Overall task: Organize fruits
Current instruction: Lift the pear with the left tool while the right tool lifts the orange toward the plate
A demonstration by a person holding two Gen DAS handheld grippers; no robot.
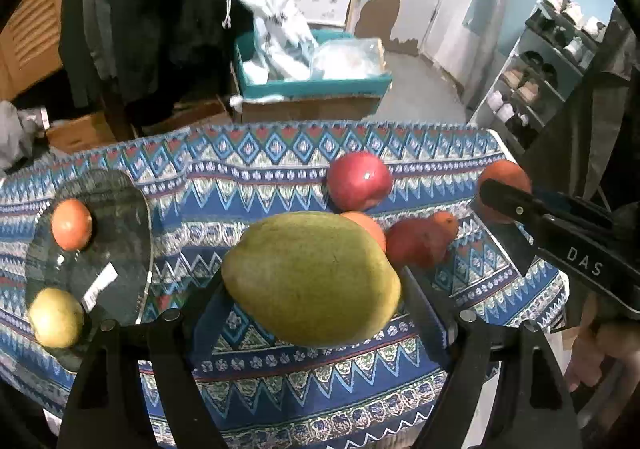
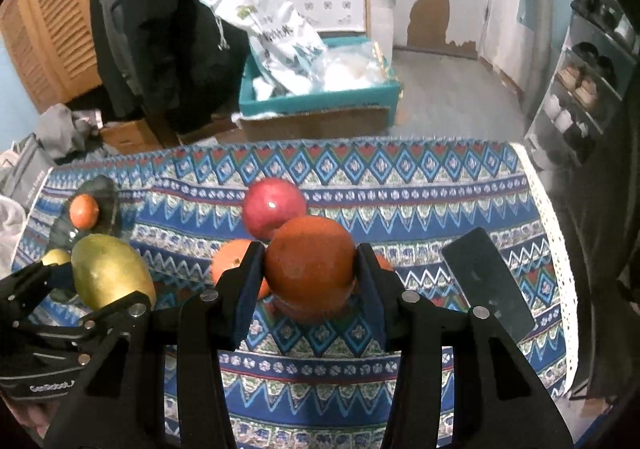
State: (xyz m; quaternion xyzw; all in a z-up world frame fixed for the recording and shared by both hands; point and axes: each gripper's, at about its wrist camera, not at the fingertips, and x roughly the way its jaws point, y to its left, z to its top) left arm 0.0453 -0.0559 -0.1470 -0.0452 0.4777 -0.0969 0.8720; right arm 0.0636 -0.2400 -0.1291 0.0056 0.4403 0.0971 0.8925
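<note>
At about nine o'clock on the surface, which is covered by a blue patterned cloth, lies a dark glass plate. A small orange fruit sits on its far part and a yellow-green fruit on its near edge; the two are apart.

Toward the centre, the left tool is clamped on a large green mango, one finger on each side, and the mango is held above the cloth.

Behind it, at roughly one o'clock in the left wrist view, loose fruit sits close together on the cloth: a red apple farthest back, an orange partly hidden by the mango, and a reddish fruit just beside a small orange one.

At three o'clock, the right tool is clamped on a large orange, which is gripped between both fingers in front of the apple. A flat black card lies on the cloth at the right.
</note>
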